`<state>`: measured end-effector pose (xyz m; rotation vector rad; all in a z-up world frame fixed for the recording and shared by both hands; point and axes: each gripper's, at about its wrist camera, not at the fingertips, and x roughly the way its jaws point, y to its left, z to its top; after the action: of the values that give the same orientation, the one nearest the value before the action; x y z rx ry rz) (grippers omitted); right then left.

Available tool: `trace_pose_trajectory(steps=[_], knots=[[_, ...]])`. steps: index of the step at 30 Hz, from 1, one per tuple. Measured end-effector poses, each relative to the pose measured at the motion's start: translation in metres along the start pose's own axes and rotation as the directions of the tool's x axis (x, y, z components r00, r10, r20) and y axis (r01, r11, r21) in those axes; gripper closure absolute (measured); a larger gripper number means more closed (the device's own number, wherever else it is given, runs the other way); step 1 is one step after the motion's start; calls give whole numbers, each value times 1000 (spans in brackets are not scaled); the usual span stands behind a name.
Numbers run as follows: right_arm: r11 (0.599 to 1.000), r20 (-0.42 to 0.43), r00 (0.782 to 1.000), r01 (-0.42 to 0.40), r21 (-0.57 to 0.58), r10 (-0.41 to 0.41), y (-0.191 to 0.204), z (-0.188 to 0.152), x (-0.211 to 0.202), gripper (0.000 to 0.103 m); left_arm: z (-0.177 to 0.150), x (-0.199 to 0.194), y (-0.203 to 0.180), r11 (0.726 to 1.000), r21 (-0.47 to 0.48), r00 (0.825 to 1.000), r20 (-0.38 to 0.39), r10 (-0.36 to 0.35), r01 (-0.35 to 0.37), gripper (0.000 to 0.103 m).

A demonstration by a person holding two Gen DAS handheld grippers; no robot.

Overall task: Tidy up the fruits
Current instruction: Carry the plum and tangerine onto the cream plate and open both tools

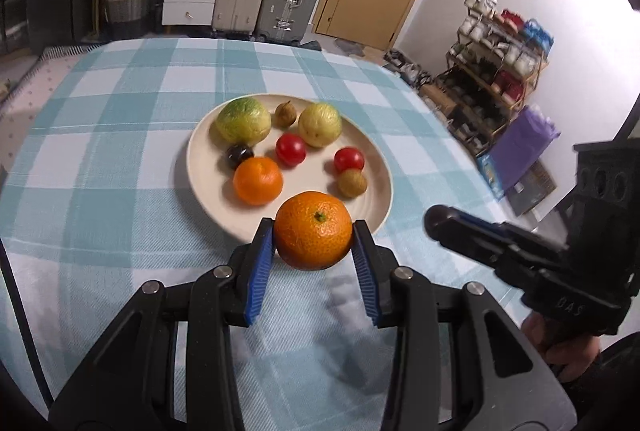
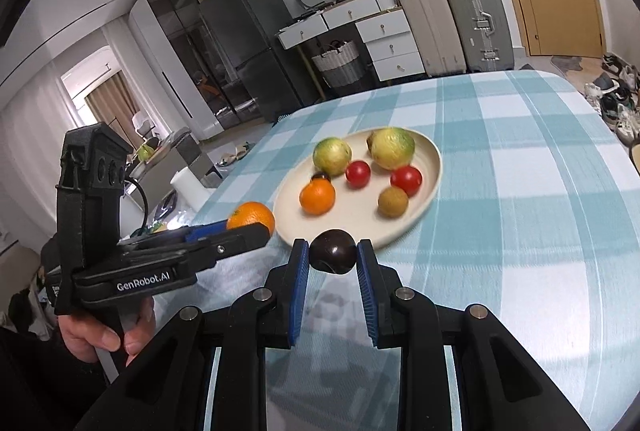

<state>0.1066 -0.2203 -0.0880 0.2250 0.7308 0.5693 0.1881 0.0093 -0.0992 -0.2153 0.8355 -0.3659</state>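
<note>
My left tongs [image 1: 313, 245]: closed on an orange [image 1: 313, 234], blue pads against both its sides, stem scar facing the camera; held just over the near rim of the plate [image 1: 384, 175]. In the right view the same orange [image 2: 252, 217] shows beyond the left tongs [image 2: 240, 231], left of the plate [image 2: 430, 167].

My right tongs [image 2: 333, 263]: closed on a dark plum [image 2: 333, 251], pads against its two sides, just in front of the plate's near rim. In the left view the right tongs [image 1: 440, 227] come in from the right, over the tabletop [image 1: 120, 151] beside the plate; what they hold is hidden there.

On the plate, from the near edge back:
- small orange [image 1: 258, 181], left of centre
- brown longan [image 1: 352, 183], touching a red tomato [image 1: 349, 159] behind it
- second red tomato [image 1: 291, 150], centre
- small dark fruit [image 1: 239, 155], between the small orange and the big guava
- two green-yellow guavas, the bigger one [image 1: 243, 121] at back left, the other [image 1: 320, 125] at back right
- small brown fruit [image 1: 285, 114] between the guavas

Tabletop: blue-and-white check cloth [image 2: 520, 191]
</note>
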Motion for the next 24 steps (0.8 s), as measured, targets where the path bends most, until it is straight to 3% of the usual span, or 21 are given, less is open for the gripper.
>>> trace_pose_trajectory(steps=[7,12,24], knots=[[1000,-26,999,-25,6,25,-4,23,20,78,28,22,-1,1000,-3,1000,-3,-10,10,68],[1000,-69,998,-16,-18,15,-6,32,41,78,47,50,-7,997,14,995,-64,-75,76,67],[1000,-130,992,-8,-4,8,-24,37,70,78,69,88,-13,989,10,981,-128,-144,146,67]])
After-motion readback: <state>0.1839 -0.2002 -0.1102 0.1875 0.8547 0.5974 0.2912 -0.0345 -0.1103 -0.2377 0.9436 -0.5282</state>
